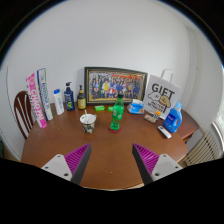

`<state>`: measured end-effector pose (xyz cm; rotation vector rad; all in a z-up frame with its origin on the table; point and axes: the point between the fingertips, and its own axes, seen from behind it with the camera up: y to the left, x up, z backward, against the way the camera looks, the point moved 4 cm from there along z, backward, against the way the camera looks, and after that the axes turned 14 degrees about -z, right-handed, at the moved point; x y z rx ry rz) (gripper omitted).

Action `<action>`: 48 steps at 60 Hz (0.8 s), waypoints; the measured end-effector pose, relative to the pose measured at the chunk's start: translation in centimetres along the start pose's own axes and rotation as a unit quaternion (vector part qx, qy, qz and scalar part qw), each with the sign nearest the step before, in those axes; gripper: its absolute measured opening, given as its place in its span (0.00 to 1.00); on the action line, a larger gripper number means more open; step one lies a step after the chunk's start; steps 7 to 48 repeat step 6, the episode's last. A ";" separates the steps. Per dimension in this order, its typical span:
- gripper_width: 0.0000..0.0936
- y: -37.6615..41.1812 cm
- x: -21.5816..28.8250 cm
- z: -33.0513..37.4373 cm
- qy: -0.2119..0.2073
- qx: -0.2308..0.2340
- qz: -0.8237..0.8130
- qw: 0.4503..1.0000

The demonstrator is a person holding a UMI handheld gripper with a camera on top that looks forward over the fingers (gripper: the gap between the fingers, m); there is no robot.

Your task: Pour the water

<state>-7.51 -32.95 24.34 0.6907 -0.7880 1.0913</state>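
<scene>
Green bottle (117, 113) stands upright near the middle of the wooden table (110, 160), its long axis vertical and its cap pointing straight up; it sits well beyond the fingertips, roughly in line with the gap between them.

Going from the left side: a dark wooden chair back (22, 112) shows at the table's left edge. Along the back edge lean two tall flat packages, a pale one with a pink stripe (32, 101) and a pink one (42, 96). Next come a small white bottle (57, 102), a blue bottle (69, 96) and a dark bottle with a yellow label (81, 97). A glass cup (88, 121) stands on the tabletop just left of the green bottle, apart from it. Behind them a framed group photo (115, 86) leans against the wall. Right of the green bottle sits a blue-and-white bowl (136, 106), then a white sign reading "GIFT" (160, 97), and near the right edge a blue spray bottle (174, 118).

The gripper (111, 161) hovers over the near edge of the table, its two fingers spread wide with pink pads (76, 158) facing inward and nothing between them.
</scene>
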 end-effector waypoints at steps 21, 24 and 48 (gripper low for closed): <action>0.91 0.1 -0.1 0.0 0.001 0.010 0.000 1.000; 0.91 0.1 -0.1 0.0 0.001 0.010 0.000 1.000; 0.91 0.1 -0.1 0.0 0.001 0.010 0.000 1.000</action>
